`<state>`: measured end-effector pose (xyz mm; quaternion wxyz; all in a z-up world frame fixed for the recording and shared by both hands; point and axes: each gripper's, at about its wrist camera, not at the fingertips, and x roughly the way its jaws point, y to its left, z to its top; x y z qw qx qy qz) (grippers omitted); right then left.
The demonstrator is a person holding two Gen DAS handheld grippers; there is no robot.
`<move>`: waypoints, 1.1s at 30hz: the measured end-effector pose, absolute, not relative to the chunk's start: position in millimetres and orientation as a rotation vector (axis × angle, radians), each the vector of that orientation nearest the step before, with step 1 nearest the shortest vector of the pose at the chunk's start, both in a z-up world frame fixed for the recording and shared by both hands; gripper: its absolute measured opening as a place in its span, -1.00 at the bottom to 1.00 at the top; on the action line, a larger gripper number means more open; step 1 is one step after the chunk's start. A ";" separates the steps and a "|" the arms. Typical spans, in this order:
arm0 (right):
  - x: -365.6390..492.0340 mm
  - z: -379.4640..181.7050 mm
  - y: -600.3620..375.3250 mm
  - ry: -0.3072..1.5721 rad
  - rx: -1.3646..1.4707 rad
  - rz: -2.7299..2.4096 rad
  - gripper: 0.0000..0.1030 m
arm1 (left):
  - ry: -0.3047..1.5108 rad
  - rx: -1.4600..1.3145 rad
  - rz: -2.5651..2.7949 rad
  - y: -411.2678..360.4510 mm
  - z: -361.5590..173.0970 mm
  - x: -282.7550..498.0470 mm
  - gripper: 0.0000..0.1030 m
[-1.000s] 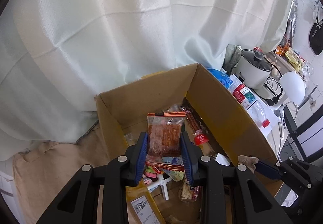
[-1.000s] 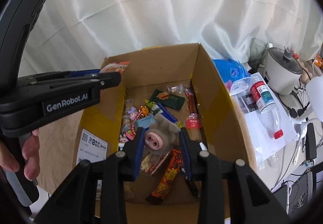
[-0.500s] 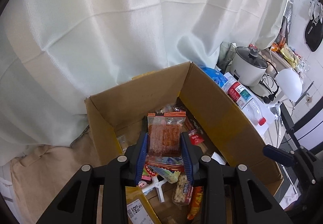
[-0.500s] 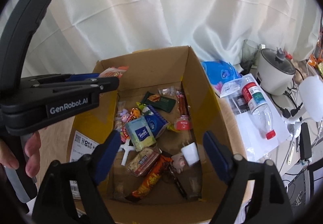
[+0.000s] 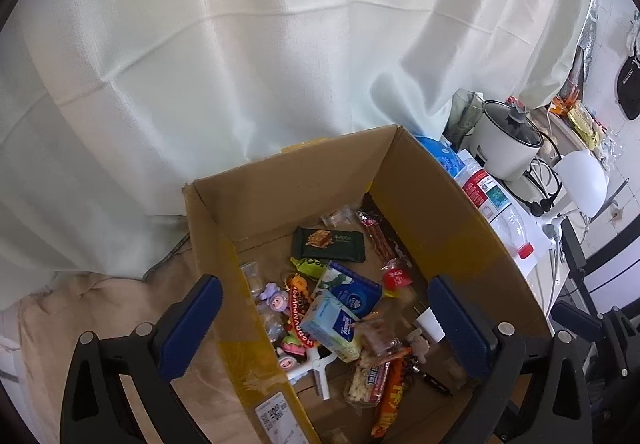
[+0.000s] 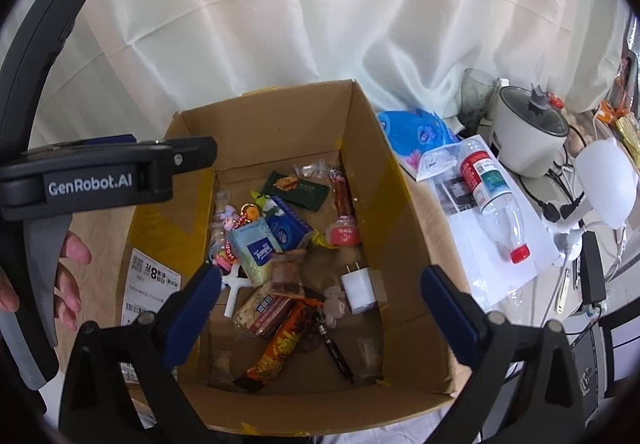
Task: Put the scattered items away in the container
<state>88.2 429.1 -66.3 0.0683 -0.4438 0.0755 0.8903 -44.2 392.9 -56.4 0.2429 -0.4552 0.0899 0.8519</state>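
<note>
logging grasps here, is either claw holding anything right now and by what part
Nothing is held. The left claw and right claw both gape open and empty above the brown cardboard box.

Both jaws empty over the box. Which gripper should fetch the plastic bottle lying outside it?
Probably right. The bottle lies beside the box on the right gripper side; the left gripper sits further away.

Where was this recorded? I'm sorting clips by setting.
Probably a lived-in home room with a kitchen corner: a white rice cooker with glass lid stands by an empty clear plastic bottle, a white draped sheet hangs behind the brown cardboard box.
</note>
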 end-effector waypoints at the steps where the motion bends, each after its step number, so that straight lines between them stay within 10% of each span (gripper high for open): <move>1: 88.0 -65.2 427.1 0.225 -1.338 2.682 0.96 | 0.238 -1.247 2.333 389.6 -55.4 -44.9 1.00; 33: 49.0 34.7 197.3 0.032 -1.177 2.962 1.00 | 0.005 -1.279 2.797 71.1 10.2 -0.8 1.00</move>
